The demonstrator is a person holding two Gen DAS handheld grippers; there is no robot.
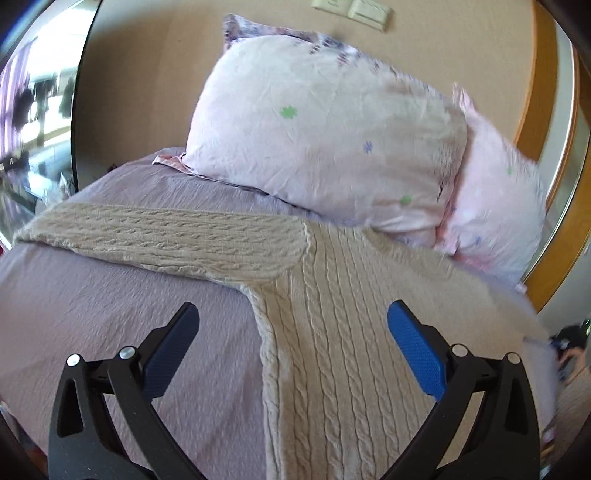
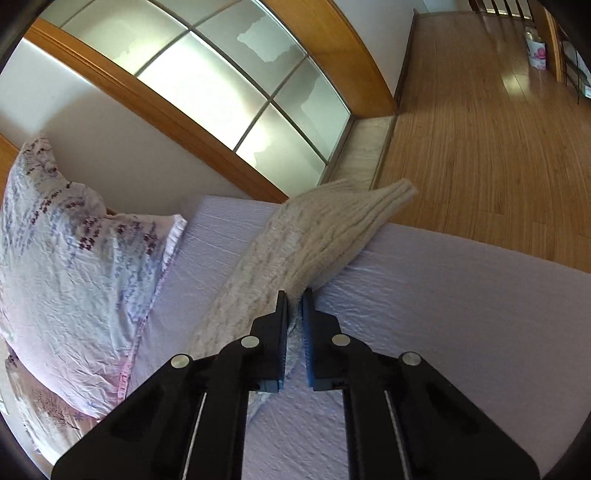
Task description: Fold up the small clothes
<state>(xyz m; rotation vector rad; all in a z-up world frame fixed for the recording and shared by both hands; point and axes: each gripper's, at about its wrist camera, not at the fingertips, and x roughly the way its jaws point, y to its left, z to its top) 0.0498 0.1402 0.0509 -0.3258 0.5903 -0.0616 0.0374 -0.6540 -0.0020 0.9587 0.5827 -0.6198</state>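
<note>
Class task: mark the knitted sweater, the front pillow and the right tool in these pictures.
knitted sweater (image 1: 332, 350): left wrist view, on its cable-knit body.
front pillow (image 1: 325, 136): left wrist view, middle of its pink face.
right tool (image 2: 294, 295): right wrist view, between its tips, shut on the sweater's sleeve.

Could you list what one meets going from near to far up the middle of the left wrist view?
Left gripper, open, then the cable-knit sweater, then the lilac bedsheet, then the floral pillow, then the wall plates.
</note>
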